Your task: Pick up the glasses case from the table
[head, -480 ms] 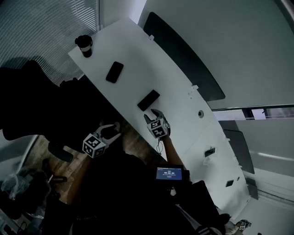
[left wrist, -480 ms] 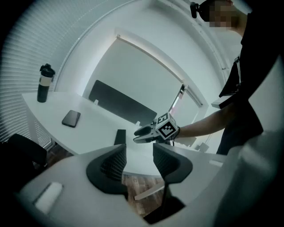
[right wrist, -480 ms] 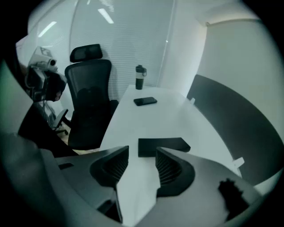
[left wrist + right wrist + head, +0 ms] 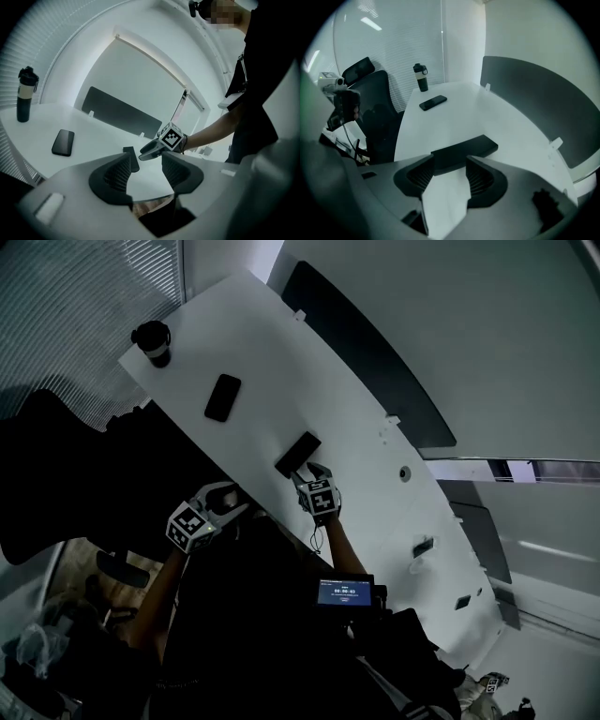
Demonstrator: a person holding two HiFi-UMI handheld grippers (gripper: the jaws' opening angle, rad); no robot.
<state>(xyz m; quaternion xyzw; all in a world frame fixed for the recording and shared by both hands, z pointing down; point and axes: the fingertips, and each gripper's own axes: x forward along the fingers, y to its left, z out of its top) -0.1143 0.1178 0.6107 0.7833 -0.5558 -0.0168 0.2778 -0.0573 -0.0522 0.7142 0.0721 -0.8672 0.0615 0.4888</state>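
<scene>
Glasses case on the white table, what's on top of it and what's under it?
Nothing lies on the glasses case. It rests flat on the white table, and its underside is covered from view. The right gripper, jaws open, sits at its near edge.

The glasses case (image 4: 298, 455) is a dark, flat, oblong box that appears closed. It lies flat on the white table (image 4: 281, 352) close to the table's near edge, just left of centre in the head view, with its long side slanting up to the right. In the right gripper view it sits at lower centre, its long side running across the frame.
</scene>
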